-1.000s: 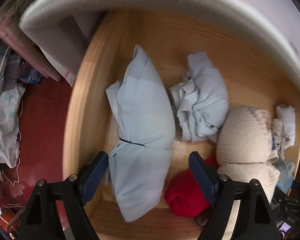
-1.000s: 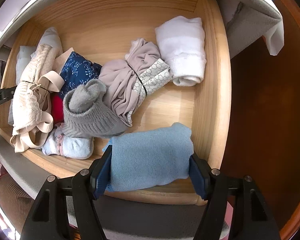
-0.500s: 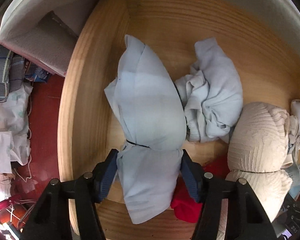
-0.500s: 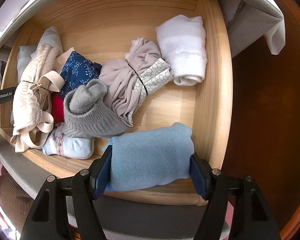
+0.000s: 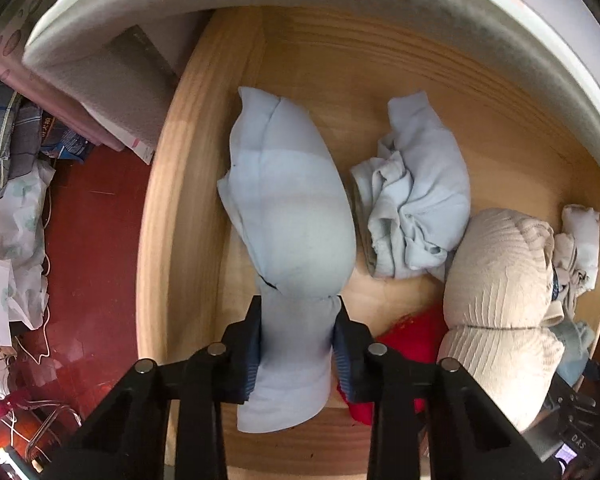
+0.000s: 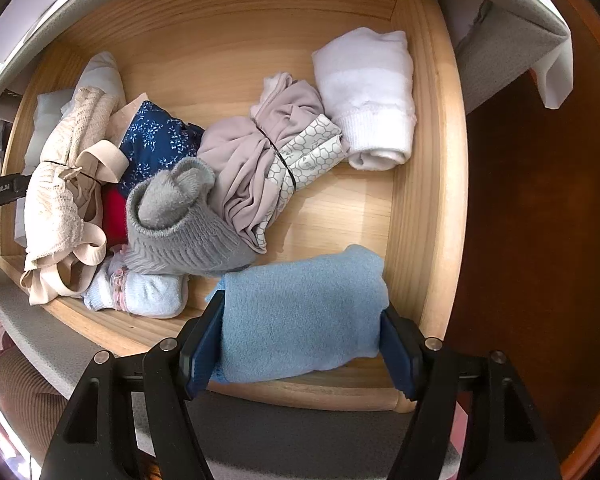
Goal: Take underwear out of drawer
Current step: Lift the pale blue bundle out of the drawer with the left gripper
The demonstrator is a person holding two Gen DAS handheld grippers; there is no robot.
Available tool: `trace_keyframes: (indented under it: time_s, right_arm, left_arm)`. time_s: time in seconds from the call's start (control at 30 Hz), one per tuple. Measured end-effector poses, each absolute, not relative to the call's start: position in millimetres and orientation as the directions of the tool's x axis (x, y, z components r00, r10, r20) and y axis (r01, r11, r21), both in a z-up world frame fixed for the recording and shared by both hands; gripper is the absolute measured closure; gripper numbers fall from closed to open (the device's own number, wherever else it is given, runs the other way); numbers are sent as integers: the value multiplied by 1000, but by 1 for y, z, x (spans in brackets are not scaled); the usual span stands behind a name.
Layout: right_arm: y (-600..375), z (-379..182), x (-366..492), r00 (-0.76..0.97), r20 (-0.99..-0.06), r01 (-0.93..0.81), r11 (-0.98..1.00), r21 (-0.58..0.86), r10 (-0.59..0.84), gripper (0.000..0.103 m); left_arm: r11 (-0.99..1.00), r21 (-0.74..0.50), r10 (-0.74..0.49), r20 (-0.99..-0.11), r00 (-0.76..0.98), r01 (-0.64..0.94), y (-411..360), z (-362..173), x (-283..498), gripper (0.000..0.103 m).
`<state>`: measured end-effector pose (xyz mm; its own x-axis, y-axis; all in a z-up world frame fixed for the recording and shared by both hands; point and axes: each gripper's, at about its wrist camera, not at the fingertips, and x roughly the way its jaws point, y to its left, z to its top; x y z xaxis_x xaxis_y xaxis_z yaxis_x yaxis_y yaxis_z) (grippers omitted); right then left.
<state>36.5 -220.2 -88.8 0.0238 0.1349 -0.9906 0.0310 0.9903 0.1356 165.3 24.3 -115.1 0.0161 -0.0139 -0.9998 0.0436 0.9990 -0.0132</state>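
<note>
Open wooden drawer (image 5: 168, 216), crowded along its right half; bare floor shows along the back wall and beside the left wall. The left gripper (image 5: 298, 344) has its jaws pinched tight on the near end of the pale blue underwear bundle (image 5: 292, 216) — a black band cinches the cloth just ahead of the pads. The bundle's long axis runs from the gripper toward the back wall, beside a crumpled light blue garment (image 5: 416, 208). The right gripper (image 6: 300, 344) clasps a blue folded cloth (image 6: 304, 312) between widely spread jaws — at the drawer's front right corner.
</note>
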Motion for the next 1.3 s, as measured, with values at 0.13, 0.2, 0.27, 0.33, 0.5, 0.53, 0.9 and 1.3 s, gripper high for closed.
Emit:
trace_keyframes:
  time_s: [0.13,0.2,0.27,0.33,0.5,0.53,0.9,1.3]
  right_arm:
    - [-220,-89,37,23,-991,30,990,134,134,36]
    - [-219,-90,37,23,-991,29,991,133,133,36]
    - [-219,-90,37,23,-991,29,990,135,134,36]
    - [-219,-90,37,22,-991,29,990,134,134,36]
    - [-216,-93,37,21,-991,26,991,130,129,36]
    - [-215,-93,37,21,-992,25,991,128,128,36]
    - [-212,-97,37,19,-992,22,992,124,124,36]
    - [-212,-97,36,21,-992,20,992,128,128,36]
  left_arm:
    - [997,-36,-38,-999,25,69,25,-106,158,73]
    - [995,-46,-49,-998,39,84,25,-98,156,73]
    - [994,-57,-62,-997,51,94,20,-85,153,73]
    - [992,-64,-72,-995,64,106,22,-75,150,73]
    - [988,-61,-76,-992,100,142,28,-46,141,73]
    - [987,-61,-77,-992,104,148,26,-41,137,73]
    - [975,-75,-115,-975,188,209,45,43,100,73]
    - [962,-129,-209,-914,348,239,65,156,79,74]
